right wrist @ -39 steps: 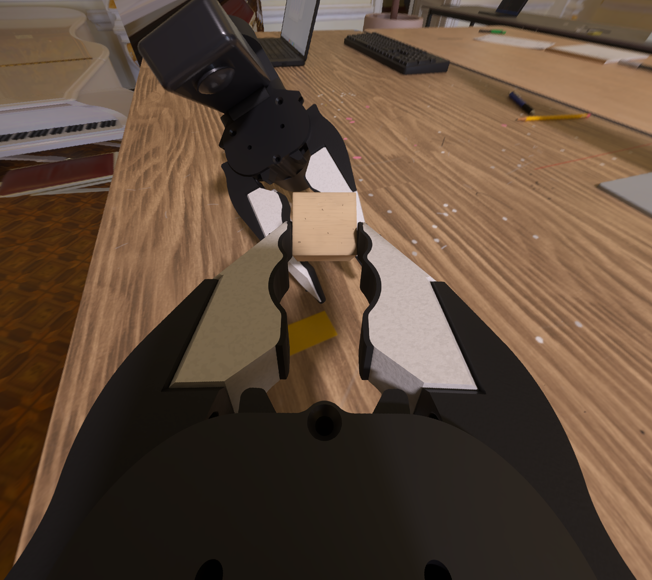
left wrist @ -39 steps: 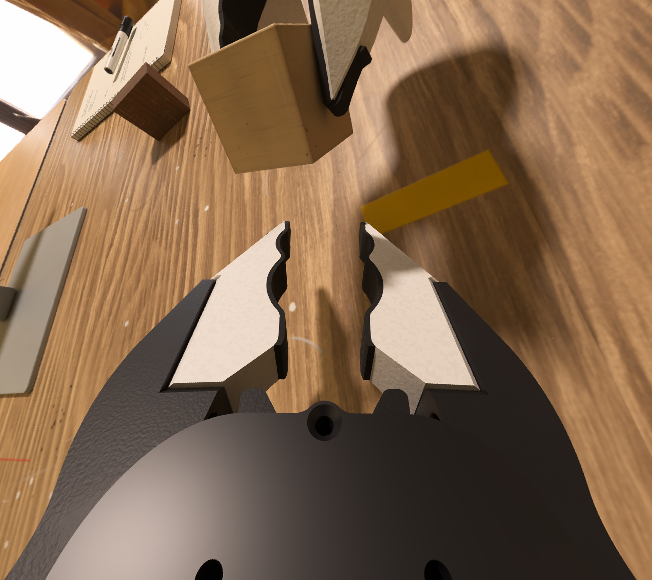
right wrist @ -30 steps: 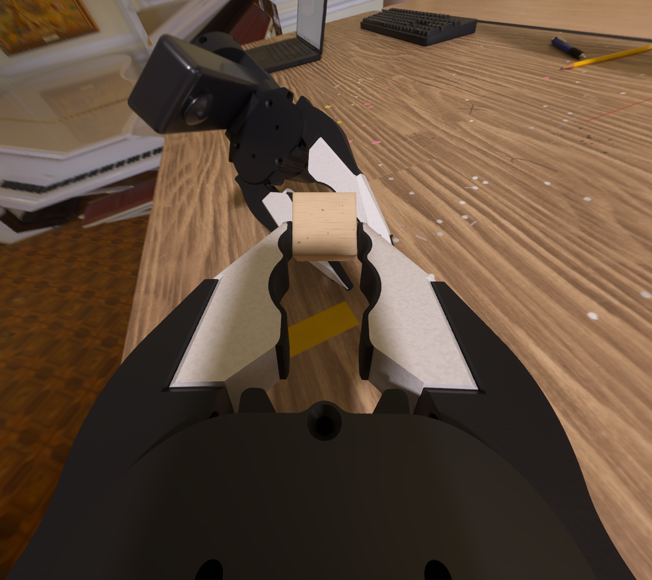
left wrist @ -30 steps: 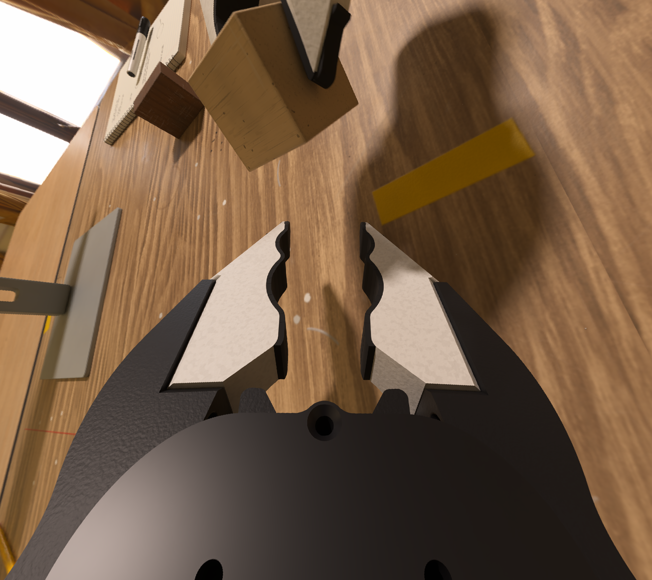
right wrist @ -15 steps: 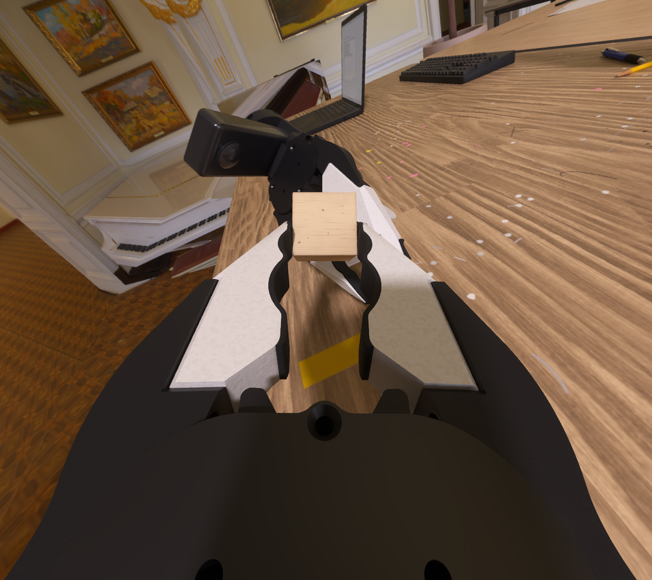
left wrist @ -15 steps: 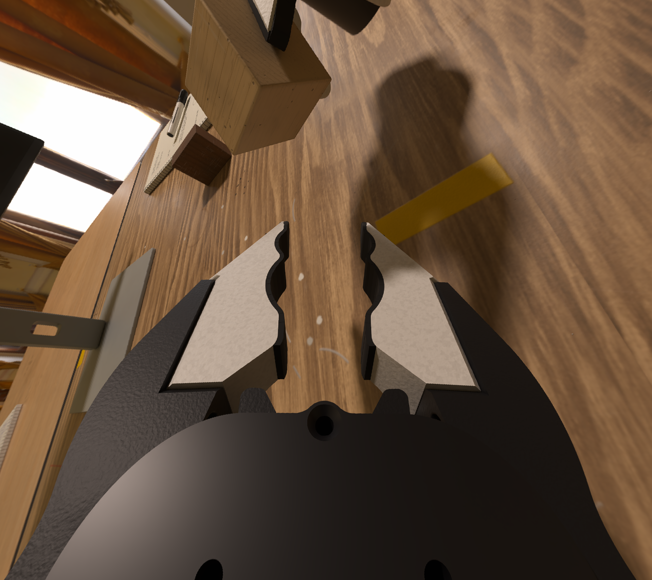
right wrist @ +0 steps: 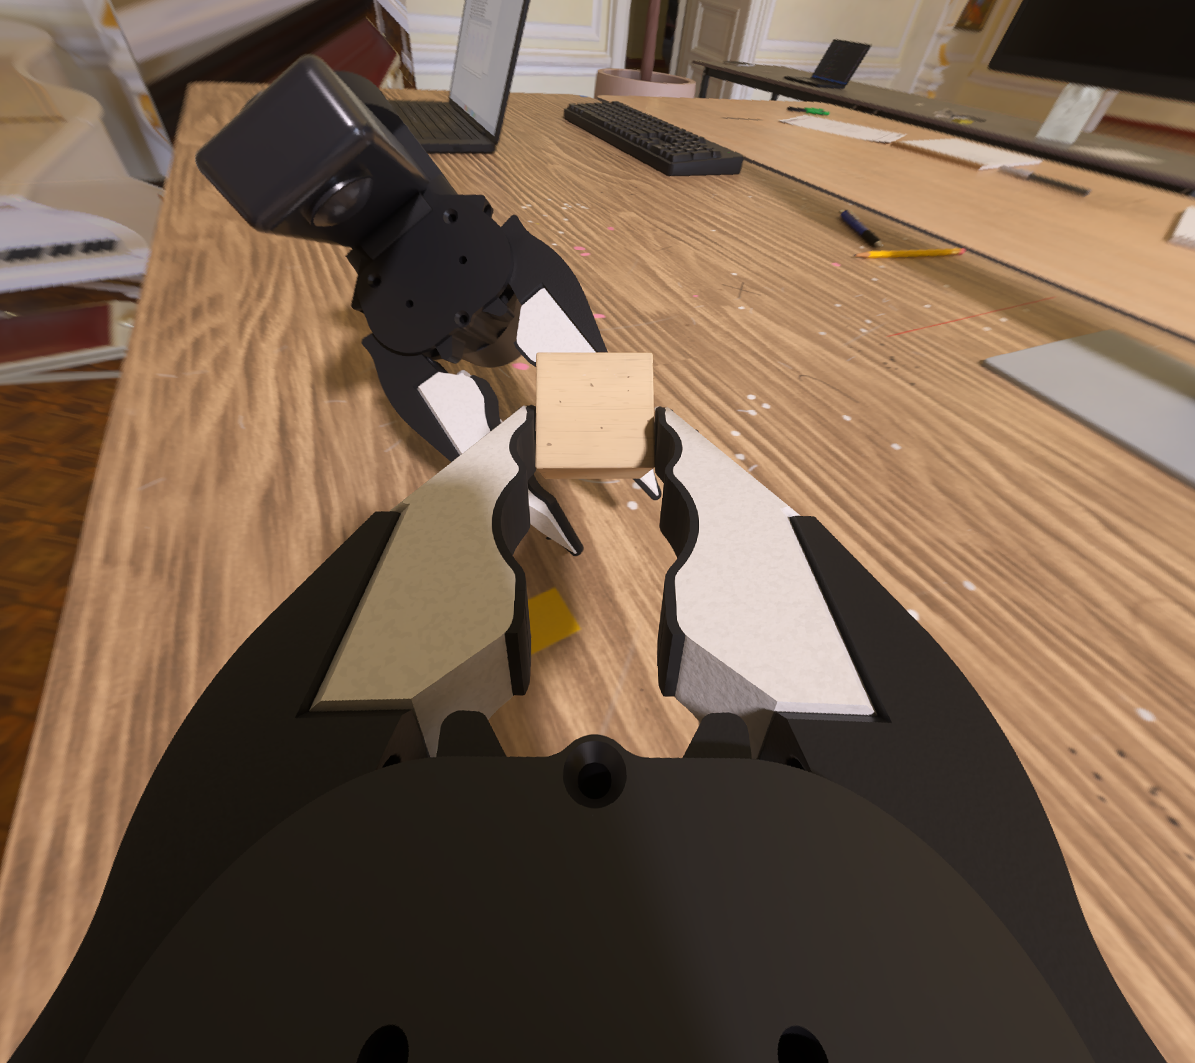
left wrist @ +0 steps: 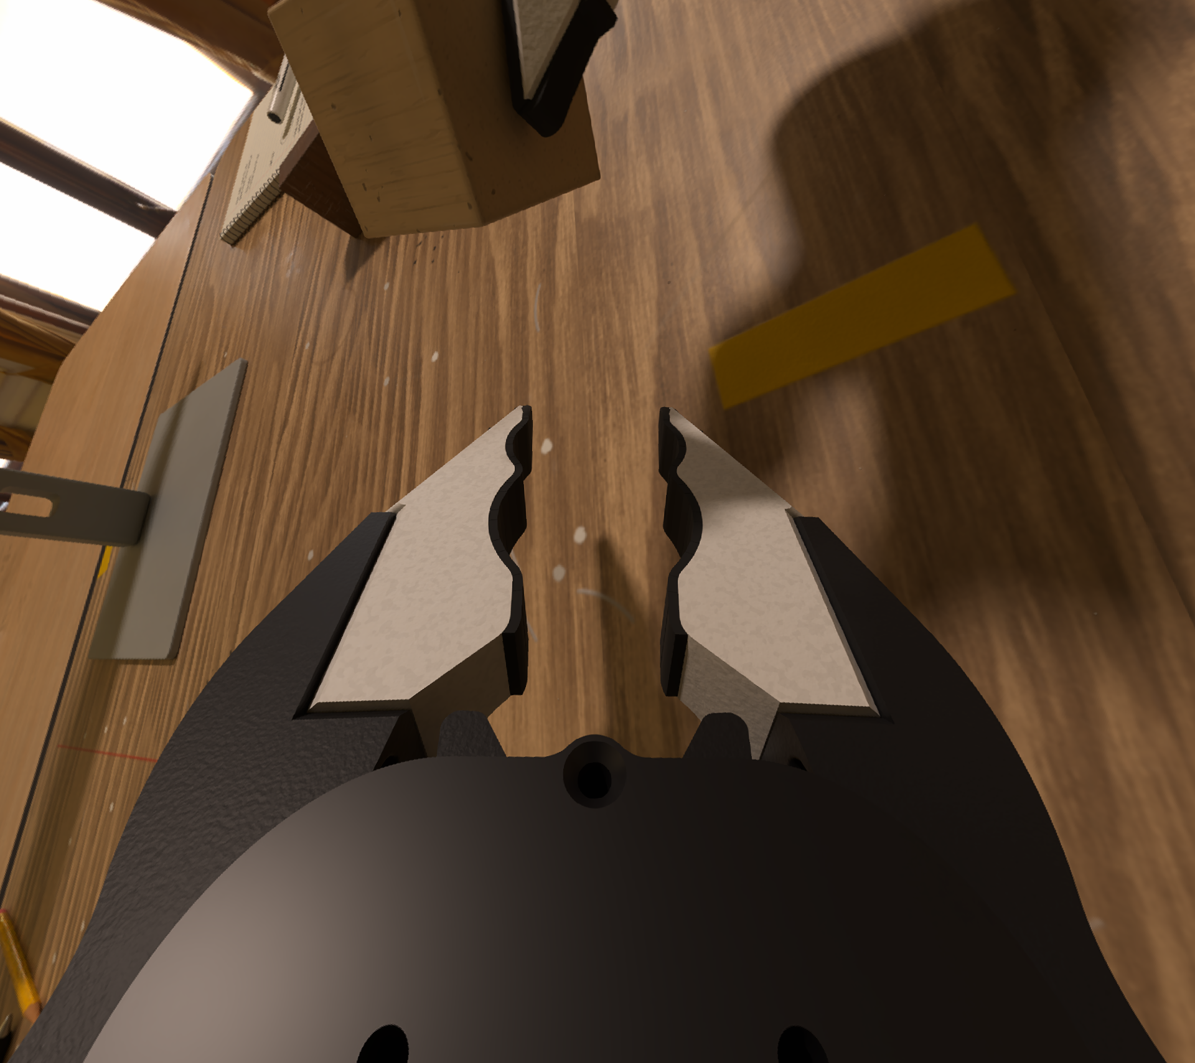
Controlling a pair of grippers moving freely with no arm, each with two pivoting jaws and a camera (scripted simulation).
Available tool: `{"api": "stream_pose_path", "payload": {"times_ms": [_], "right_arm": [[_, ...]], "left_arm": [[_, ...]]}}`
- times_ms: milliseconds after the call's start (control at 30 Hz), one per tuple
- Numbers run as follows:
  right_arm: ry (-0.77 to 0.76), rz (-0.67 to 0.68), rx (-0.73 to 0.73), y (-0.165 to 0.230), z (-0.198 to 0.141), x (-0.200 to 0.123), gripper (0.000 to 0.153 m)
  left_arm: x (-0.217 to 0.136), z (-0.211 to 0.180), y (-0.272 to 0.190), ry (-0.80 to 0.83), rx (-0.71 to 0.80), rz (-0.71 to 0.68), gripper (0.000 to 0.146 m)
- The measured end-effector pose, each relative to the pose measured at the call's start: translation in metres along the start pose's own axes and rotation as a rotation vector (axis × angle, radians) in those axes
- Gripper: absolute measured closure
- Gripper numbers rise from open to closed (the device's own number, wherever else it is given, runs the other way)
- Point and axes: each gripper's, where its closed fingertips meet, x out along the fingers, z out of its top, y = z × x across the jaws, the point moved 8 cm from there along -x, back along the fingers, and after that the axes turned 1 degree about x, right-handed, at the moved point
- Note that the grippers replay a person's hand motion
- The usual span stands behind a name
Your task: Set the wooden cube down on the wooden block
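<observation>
Long wooden table (right wrist: 840, 482) with heavy grain, flecked with pale specks, in a cream-walled room hung with paintings. At the far end, an open laptop (right wrist: 478, 55) and a black keyboard (right wrist: 650, 138); nearer, a pen and a yellow pencil (right wrist: 908, 253).

Table's left edge near the left gripper (right wrist: 582, 505), with floor below; broad bare wood to the right. Left gripper's (left wrist: 595, 450) jaws spread, nothing between them.

Right gripper (right wrist: 593, 430) pinching the wooden cube (right wrist: 592, 411), held clear of the table.

Shown only in the left wrist view: the dark wooden block (left wrist: 317, 185) on the table, mostly hidden behind the cube (left wrist: 414, 81), beside a spiral notebook (left wrist: 258, 185). Yellow strip (left wrist: 860, 314) lay flat, well apart from the block.
</observation>
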Motion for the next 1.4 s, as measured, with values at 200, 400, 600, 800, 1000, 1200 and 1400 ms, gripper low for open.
{"api": "stream_pose_path", "payload": {"times_ms": [200,400,600,800,1000,1200,1400], "right_arm": [[-0.034,-0.02,-0.002,-0.002,0.003,-0.004,0.116],[-0.174,-0.002,0.031,-0.008,0.013,-0.02,0.116],[-0.178,-0.177,-0.034,-0.035,0.033,-0.05,0.116],[0.009,-0.567,0.13,-0.127,0.06,-0.108,0.116],[0.39,-0.666,0.34,-0.22,0.021,-0.104,0.116],[0.59,-0.673,0.341,-0.261,-0.002,-0.075,0.116],[0.762,-0.684,0.363,-0.271,-0.024,-0.058,0.116]], "left_arm": [[0.001,-0.003,0.0,0.03,-0.002,0.009,0.107],[0.001,-0.003,0.001,0.033,-0.008,0.022,0.107],[0.002,-0.006,0.002,0.032,-0.038,0.027,0.108],[0.004,-0.006,0.003,0.005,-0.073,0.018,0.108],[0.004,-0.006,0.003,0.005,-0.076,0.02,0.108],[0.004,-0.007,0.004,0.006,-0.079,0.018,0.108],[0.003,-0.007,0.004,0.018,-0.064,0.022,0.108]]}}
